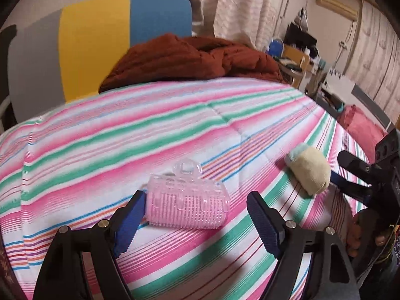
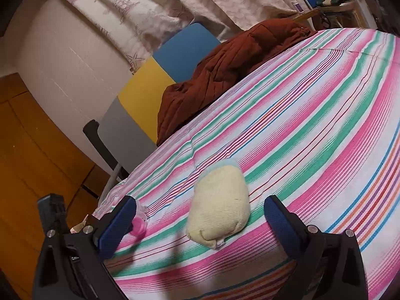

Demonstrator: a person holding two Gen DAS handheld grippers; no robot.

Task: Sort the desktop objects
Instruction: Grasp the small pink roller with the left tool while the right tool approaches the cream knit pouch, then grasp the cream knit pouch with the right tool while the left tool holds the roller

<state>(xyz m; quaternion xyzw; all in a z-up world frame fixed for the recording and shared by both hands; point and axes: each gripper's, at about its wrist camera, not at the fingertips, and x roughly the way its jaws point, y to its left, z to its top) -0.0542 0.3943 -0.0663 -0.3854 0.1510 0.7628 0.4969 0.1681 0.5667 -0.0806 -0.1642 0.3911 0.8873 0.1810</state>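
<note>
Striped bedspread (image 1: 175,130) carries pink hair roller (image 1: 187,200) between the released left claw (image 1: 197,221) fingers; cream sock roll (image 2: 220,212) before the released right claw (image 2: 200,223). Rust quilt (image 1: 190,60), curtains (image 2: 140,7) behind.

In the right wrist view, the pink hair roller (image 2: 138,226) is mostly hidden behind a blue finger pad (image 2: 117,225). In the left wrist view, the right gripper (image 1: 336,175) is cut off by the frame edge, and clutter (image 1: 302,50) on the far shelves is too small to identify.
</note>
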